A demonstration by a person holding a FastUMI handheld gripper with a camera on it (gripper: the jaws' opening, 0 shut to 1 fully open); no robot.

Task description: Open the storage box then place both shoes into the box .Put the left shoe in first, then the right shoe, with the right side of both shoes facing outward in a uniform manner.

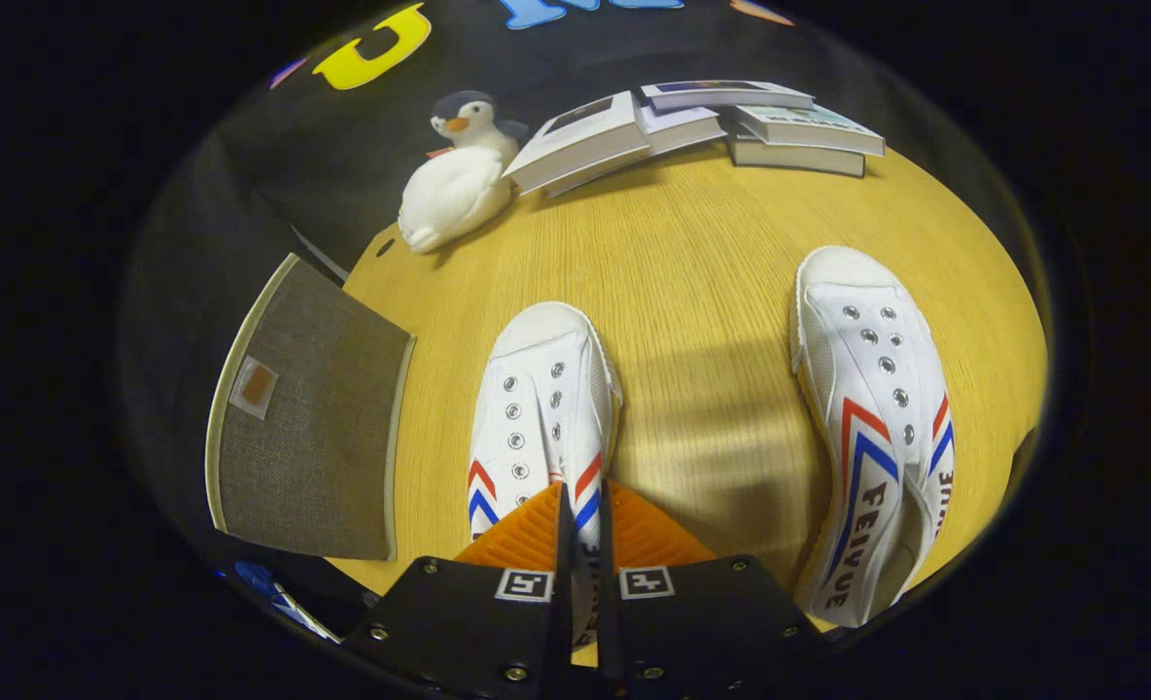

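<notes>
My gripper (583, 530) is pinched narrow on the side wall of the left shoe (537, 408), mid-surface. The right shoe (872, 408) lies toward the right edge. The box (308, 428) hangs off the left edge, lid seemingly closed; neither shoe is in yet.
</notes>
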